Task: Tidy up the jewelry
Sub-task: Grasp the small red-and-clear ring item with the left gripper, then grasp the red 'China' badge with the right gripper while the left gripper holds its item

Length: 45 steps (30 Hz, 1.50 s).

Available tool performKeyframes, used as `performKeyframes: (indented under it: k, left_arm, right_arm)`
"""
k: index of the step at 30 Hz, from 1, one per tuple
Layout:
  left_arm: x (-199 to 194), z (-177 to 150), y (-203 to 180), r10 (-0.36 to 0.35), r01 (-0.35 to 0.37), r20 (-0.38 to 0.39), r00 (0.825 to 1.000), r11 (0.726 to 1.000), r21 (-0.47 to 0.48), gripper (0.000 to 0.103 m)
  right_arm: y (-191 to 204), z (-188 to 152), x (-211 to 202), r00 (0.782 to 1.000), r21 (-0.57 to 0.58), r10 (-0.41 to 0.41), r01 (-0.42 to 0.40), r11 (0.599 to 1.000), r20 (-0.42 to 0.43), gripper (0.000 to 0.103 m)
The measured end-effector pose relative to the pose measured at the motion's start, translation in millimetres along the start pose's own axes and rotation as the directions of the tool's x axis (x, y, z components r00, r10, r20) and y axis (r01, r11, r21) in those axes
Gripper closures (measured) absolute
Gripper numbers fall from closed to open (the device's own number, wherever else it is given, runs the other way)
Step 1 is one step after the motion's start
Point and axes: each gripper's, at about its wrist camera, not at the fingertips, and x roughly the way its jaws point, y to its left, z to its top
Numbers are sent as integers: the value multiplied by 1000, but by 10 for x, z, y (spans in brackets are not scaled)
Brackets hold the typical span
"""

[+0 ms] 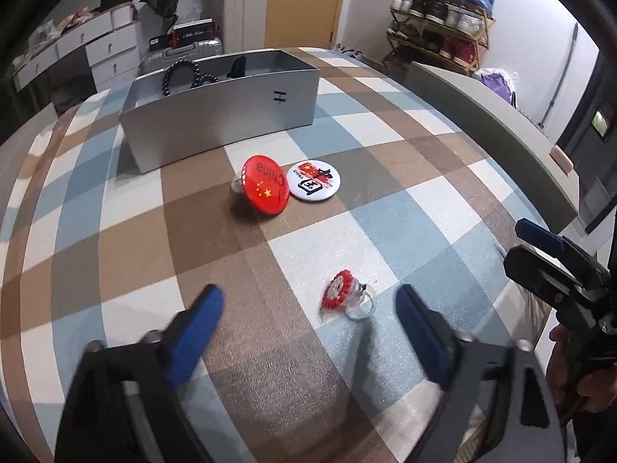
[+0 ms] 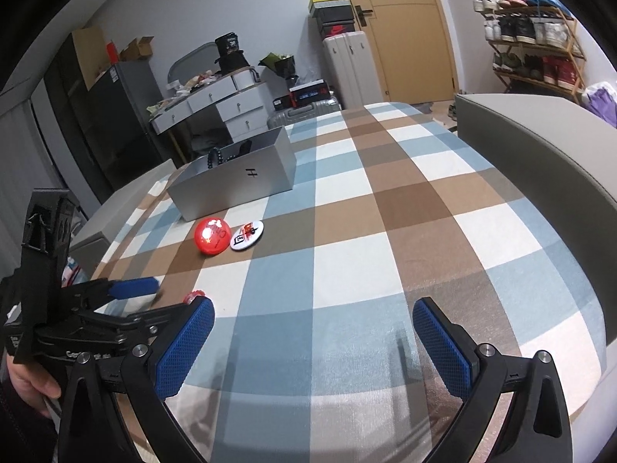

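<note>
Ring point(image 1: 349, 299) with the red flower top lies on the checked cloth point(image 1: 127, 231), right between the two blue fingers point(image 1: 200, 320) of the left tongs point(image 1: 308, 314). It sits closer to the finger on the right side of the picture than to the other one. The left tongs are open fairly wide and hold nothing; the pads do not touch the ring yet. The ring lies tipped on its side, with the red top toward the middle of the gap and the clear band toward the right-hand finger.

Right tongs point(image 2: 314, 341) hang just beside them, also wide open and empty, over bare cloth. So the left hand is the nearer one, and I think it should do the picking up.

Farther off lie a red badge point(image 1: 266, 185) and a white badge point(image 1: 311, 179), touching each other. Behind them stands the grey box point(image 1: 219, 119) with dark beads point(image 1: 181, 75) inside. The ring probably goes there.
</note>
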Motion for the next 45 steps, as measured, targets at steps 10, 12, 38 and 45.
performKeyframes:
  k: [10,12,38,45]
  left_arm:
    - [47,33,-22,-92,92,-51,994,996,-4,82]
    - [44,25,-29,-110,110,-56,992,994,-4,86]
    - [-560,-263,776,-12,43,138,990,974,-224,87]
    - [-671,-392,1028,60,-8,170,984,956,-294,87]
  right_arm:
    - [-16,-1,-30,1000,9,2,-2,1000,1,0]
    - [-21,-1,-29,1000,16,5,-5,1000,1,0]
    - [538,339,437,983,-116,155,-165,979,-95,0]
    - [999,433,861,978,-250,164,-191,949,-126,9]
